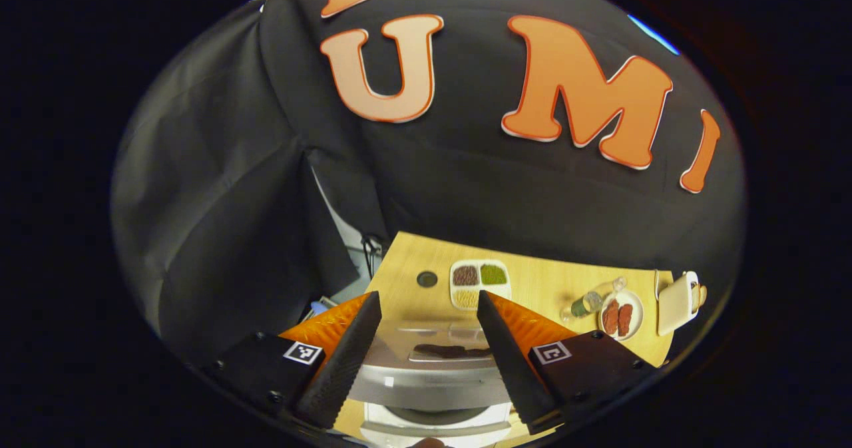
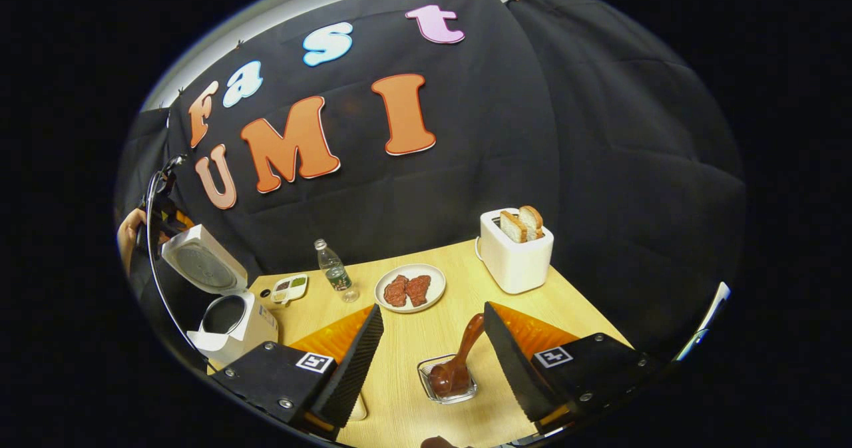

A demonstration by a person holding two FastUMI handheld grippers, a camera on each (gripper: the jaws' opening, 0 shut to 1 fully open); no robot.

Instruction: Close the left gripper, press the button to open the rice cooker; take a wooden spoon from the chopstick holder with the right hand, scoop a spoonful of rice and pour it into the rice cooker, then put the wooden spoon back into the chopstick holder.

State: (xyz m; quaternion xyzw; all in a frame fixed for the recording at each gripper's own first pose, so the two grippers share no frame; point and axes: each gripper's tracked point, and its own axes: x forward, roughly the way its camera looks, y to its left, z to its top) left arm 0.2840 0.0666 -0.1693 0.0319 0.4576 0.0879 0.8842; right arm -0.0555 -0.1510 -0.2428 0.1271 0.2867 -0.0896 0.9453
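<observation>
- Two wide-spread jaws are seen in the left gripper view: the left gripper [image 1: 429,355] is held over the open rice cooker [image 1: 432,375], lid raised.
- Right gripper view: the right gripper [image 2: 432,361] is held wide, empty, near the wooden spoon [image 2: 459,361] standing in its glass holder [image 2: 447,387], judged ready for grasping.

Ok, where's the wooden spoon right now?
In the right gripper view, the wooden spoon stands in a small clear holder on the table, low centre between the right gripper's fingers.
</observation>
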